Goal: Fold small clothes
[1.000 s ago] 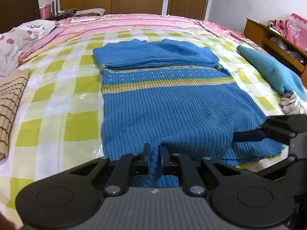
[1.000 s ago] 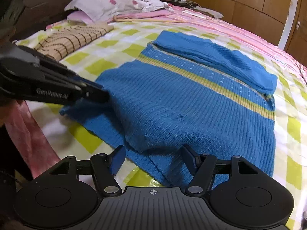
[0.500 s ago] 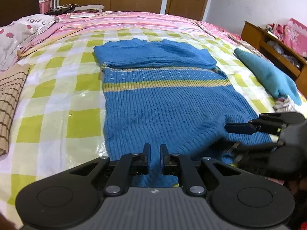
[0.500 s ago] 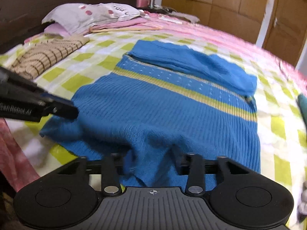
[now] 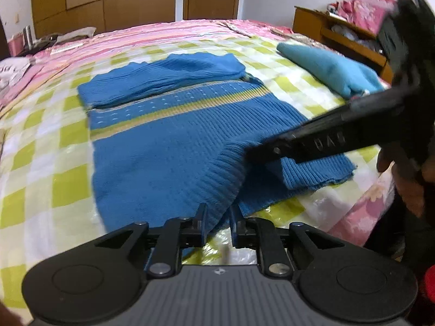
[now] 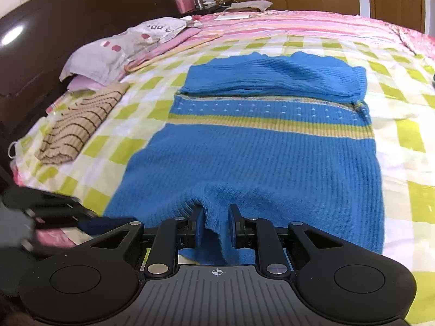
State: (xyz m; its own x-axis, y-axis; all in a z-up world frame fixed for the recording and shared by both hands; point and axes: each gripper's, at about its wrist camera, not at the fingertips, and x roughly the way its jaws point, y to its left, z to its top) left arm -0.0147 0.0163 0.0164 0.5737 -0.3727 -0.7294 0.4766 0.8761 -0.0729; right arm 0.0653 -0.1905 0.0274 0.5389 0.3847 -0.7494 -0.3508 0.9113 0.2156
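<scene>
A blue knit sweater with a yellow stripe lies flat on the checked bedspread, its top part folded down over itself. It also shows in the right wrist view. My left gripper is shut on the sweater's bottom hem and lifts a ridge of it. My right gripper is shut on the hem further along, with fabric bunched between its fingers. The right gripper's arm crosses the left wrist view above the hem. The left gripper shows at the lower left of the right wrist view.
A folded teal garment lies at the bed's right side near a wooden shelf. A folded beige striped garment and pillows lie at the left by the dark headboard. The bed edge is close below both grippers.
My right gripper has closed on the hem and lifted it. Both grippers have risen and swung, with the hem bunching up between them. The left gripper stays shut on the hem.
</scene>
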